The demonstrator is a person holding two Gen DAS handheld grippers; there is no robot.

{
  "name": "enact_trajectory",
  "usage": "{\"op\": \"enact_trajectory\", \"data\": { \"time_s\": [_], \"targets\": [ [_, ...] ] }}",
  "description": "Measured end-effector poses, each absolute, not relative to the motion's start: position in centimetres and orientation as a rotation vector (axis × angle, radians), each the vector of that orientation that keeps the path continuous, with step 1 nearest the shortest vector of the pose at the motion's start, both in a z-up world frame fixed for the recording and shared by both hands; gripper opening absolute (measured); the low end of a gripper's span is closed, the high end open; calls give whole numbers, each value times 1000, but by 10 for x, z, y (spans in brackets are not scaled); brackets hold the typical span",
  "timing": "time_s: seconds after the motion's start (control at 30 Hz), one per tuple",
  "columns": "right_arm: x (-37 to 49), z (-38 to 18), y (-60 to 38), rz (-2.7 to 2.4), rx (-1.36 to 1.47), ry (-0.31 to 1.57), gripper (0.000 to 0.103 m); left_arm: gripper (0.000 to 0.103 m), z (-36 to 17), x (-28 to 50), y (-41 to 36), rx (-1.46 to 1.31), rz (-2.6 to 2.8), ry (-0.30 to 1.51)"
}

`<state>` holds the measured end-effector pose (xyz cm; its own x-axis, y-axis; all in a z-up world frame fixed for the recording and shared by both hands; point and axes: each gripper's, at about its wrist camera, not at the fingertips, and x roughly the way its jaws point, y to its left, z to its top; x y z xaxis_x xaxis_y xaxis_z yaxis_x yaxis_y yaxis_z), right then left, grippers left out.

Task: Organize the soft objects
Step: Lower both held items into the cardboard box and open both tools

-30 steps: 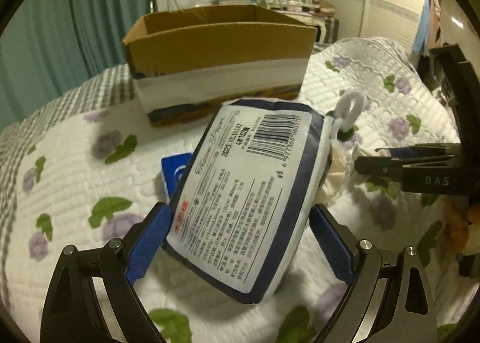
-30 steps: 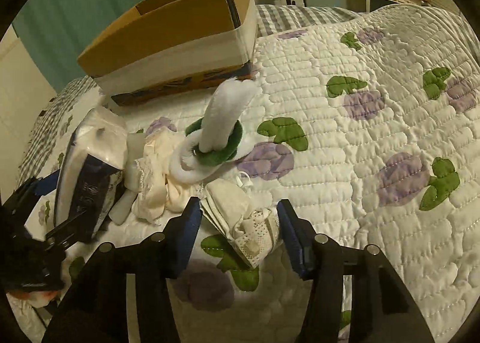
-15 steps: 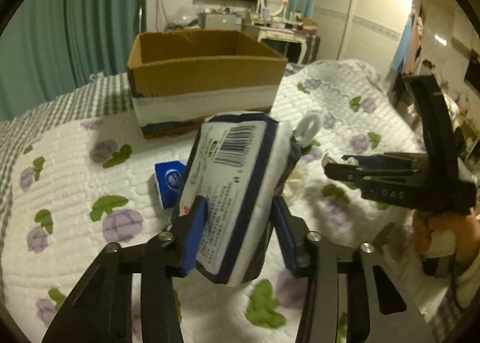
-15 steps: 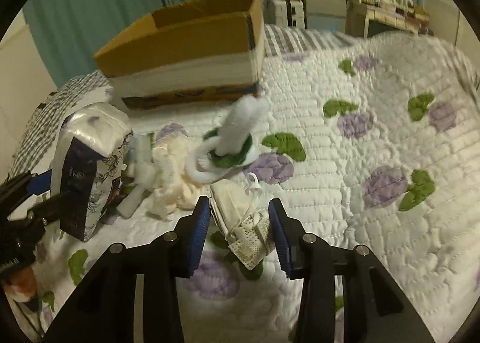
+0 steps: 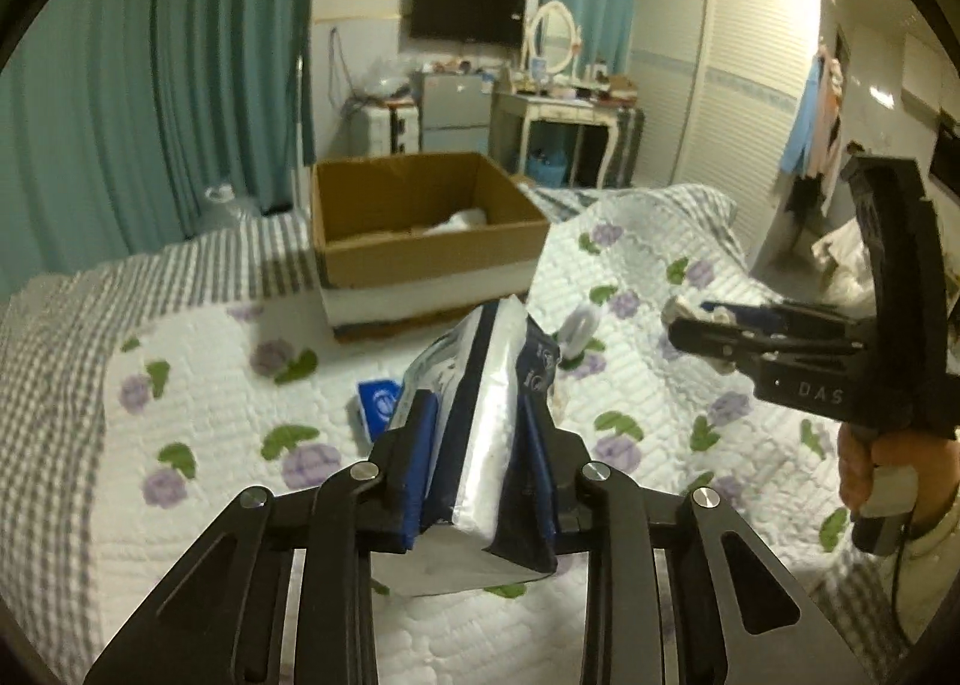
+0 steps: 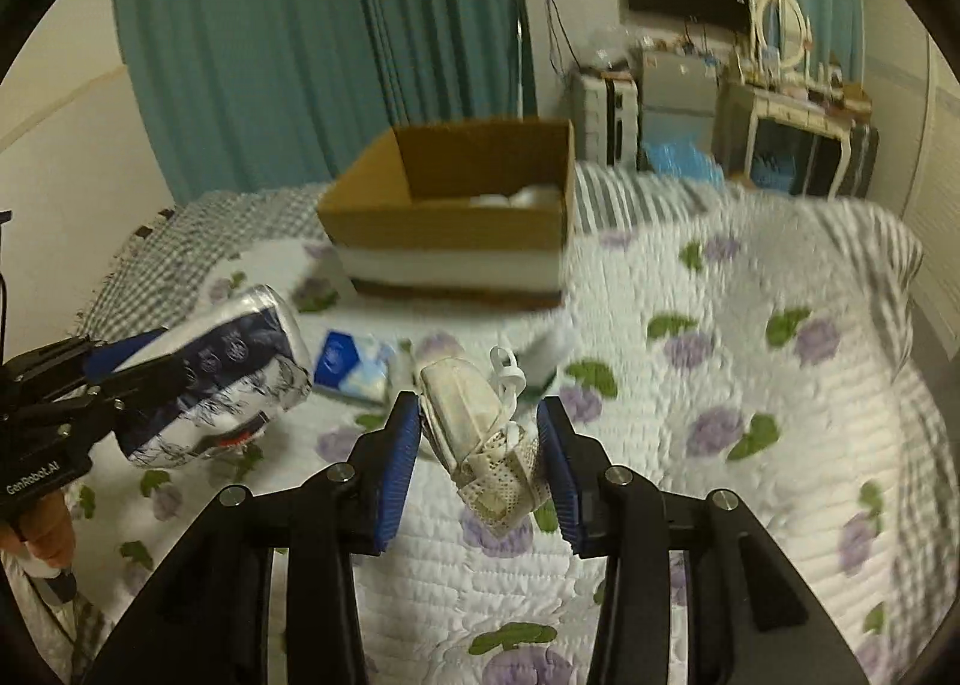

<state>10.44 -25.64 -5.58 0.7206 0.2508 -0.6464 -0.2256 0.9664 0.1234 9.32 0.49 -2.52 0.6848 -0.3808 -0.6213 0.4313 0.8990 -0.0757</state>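
Carrying two soft items toward the cardboard box (image 5: 420, 241) at the far end of the bed: left gripper (image 5: 477, 463) is clamped hard on a tissue pack (image 5: 480, 415), blue pads squashing the plastic wrap in, pack held clear of the floral quilt (image 5: 198, 361). Right gripper (image 6: 480, 445) has its pads pressed on a cream mesh face mask (image 6: 480, 433), ear loop dangling loose at the top, mask off the quilt too; jaws closed a bit further in the last second, and now sit part shut on it. Box is open-topped, something white already inside. Left behind on the quilt: small blue tissue packet (image 6: 354, 364) and a white-and-green soft item (image 6: 546, 358), blurred, can't tell what. To do this step well: keep both grips firm, bring each item fully over the box rim before letting go, one hand after the other so the grippers don't bump. Watch the mask loop, it could snag on the cardboard edge. Pack is bulky, drop it flat.
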Motion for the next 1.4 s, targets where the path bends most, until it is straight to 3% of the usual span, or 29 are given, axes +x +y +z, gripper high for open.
{"op": "enact_trajectory", "data": {
  "time_s": [0.33, 0.6, 0.9, 0.97, 1.2, 1.27, 1.33, 1.37, 1.4],
  "targets": [
    [120, 0, -252, 300, 13, 649, 40, 28, 43, 118, -10, 91, -451, 609],
    [205, 37, -241, 316, -36, 590, 40, 28, 71, 200, -29, 128, -416, 544],
    [337, 7, -233, 321, -22, 638, 40, 30, 23, 321, -42, 170, -341, 578],
    [359, -3, -235, 319, -3, 647, 40, 34, 6, 336, -45, 206, -335, 576],
    [404, -35, -240, 335, 90, 687, 45, 34, -37, 359, -47, 252, -330, 619],
    [403, -39, -240, 323, 90, 684, 51, 47, -39, 360, -45, 231, -332, 630],
    [398, -38, -243, 311, 105, 684, 69, 74, -37, 357, -42, 210, -326, 634],
    [395, -36, -245, 298, 113, 678, 83, 78, -33, 354, -41, 198, -321, 626],
    [390, -32, -247, 287, 115, 674, 86, 80, -28, 349, -40, 190, -316, 612]
  ]
}}
